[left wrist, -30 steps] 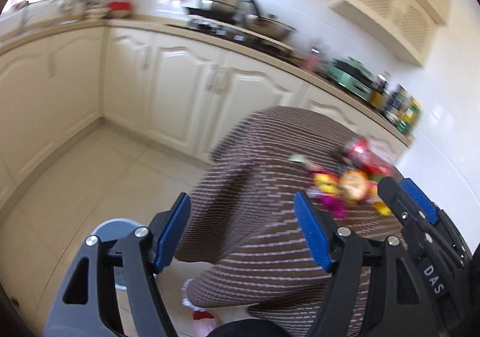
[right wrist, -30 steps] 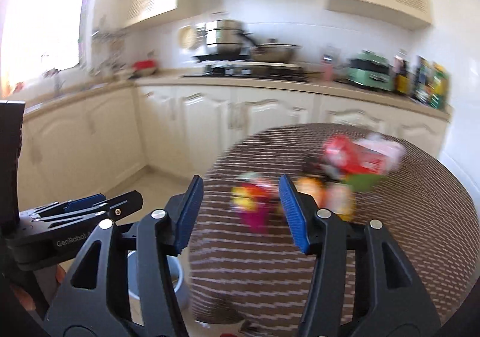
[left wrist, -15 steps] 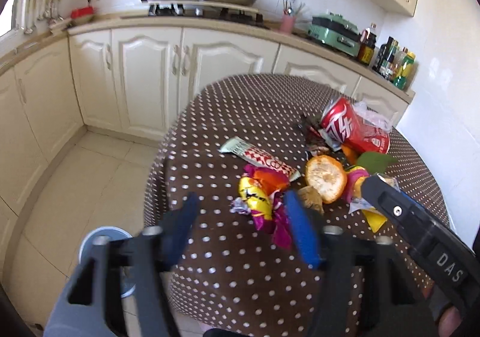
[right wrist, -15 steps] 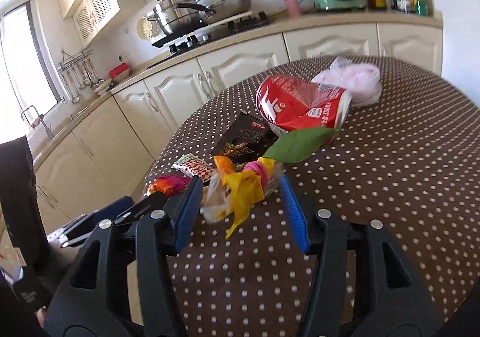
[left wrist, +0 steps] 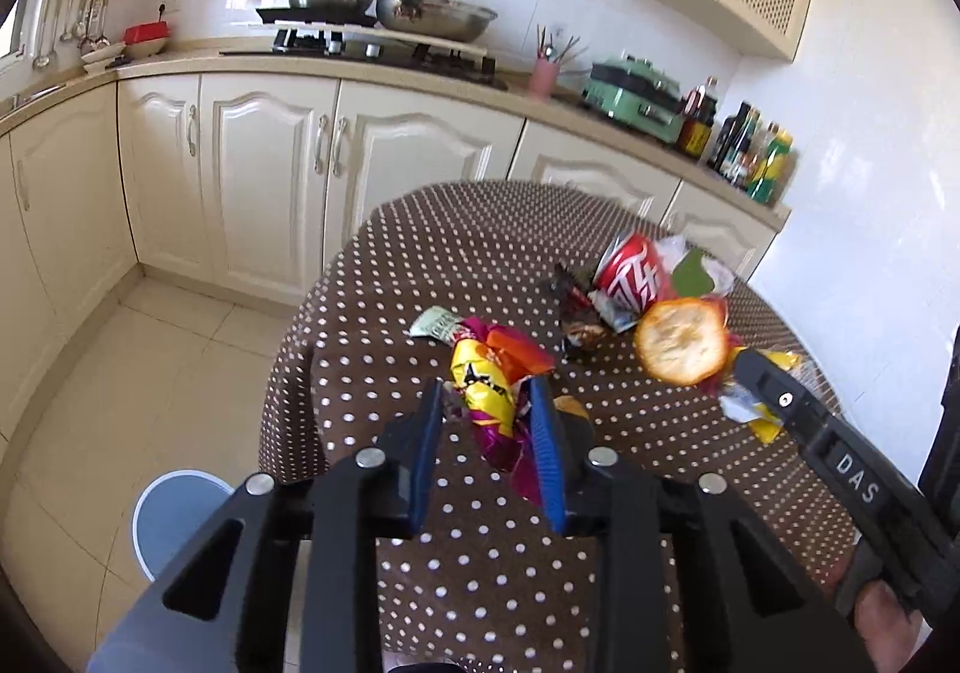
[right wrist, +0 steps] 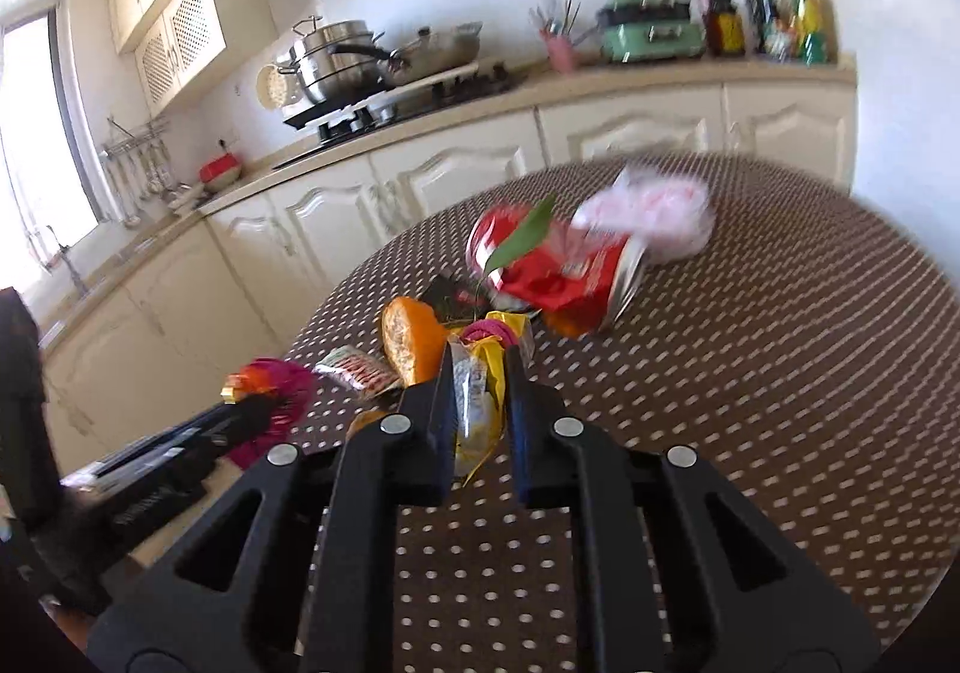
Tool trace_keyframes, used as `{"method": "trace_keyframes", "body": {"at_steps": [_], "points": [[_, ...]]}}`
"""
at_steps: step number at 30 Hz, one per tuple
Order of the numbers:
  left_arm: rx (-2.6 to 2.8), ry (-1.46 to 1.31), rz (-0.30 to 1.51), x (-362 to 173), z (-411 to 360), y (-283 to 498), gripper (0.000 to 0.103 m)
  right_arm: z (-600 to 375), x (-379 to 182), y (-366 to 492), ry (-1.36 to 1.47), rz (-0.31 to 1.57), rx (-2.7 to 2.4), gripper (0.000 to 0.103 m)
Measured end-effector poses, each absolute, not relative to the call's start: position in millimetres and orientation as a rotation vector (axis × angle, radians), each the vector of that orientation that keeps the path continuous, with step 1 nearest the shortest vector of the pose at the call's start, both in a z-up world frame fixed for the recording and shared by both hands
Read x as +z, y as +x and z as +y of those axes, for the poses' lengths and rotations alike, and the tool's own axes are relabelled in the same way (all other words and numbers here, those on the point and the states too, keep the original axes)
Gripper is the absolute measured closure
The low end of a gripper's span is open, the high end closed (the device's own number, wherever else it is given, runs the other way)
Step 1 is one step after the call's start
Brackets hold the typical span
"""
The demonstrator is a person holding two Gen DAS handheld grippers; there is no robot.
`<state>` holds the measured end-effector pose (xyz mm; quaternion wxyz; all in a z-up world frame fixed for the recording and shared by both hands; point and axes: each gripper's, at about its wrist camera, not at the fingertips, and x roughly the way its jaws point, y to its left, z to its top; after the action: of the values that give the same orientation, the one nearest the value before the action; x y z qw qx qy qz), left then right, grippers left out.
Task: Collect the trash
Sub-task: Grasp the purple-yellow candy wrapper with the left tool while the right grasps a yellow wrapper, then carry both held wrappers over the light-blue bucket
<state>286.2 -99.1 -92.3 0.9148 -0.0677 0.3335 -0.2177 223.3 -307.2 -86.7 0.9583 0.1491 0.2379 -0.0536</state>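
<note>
Both tongs are biting down at once! The left gripper (left wrist: 489, 421) has just been closing and its jaws now pinch the yellow-and-magenta wrapper (left wrist: 486, 391) near the table's (left wrist: 420, 229) left edge. The right gripper (right wrist: 480, 391) has been closing too, clenched on the yellow wrapper (right wrist: 477, 409) just beside the orange peel (right wrist: 411, 343), which looks lifted with it. Further back lie the striped sachet (right wrist: 360, 367), the dark packet (left wrist: 576, 307), the crushed red can (left wrist: 633, 277) with a green leaf (right wrist: 519, 241) across it, and the pink bag (right wrist: 654, 217) toward the far edge. The blue bin (left wrist: 174, 517) waits on the floor below the left edge. Risk, I'd say: these crinkly foils are held by thin folds, so a quick swing toward the bin could let one slip, and the peel could drop off mid-carry.
</note>
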Motion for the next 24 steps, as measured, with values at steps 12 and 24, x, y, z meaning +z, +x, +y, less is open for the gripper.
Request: {"method": "trace_keyframes", "body": {"at_steps": [12, 24], "points": [[-0.441, -0.173, 0.649, -77.8, -66.0, 264.5, 0.075, -273.4, -63.5, 203.0, 0.18, 0.435, -0.159, 0.089], [-0.391, -0.22, 0.635, -79.9, -26.7, 251.3, 0.075, -233.7, -60.1, 203.7, 0.104, 0.423, -0.106, 0.089]]}}
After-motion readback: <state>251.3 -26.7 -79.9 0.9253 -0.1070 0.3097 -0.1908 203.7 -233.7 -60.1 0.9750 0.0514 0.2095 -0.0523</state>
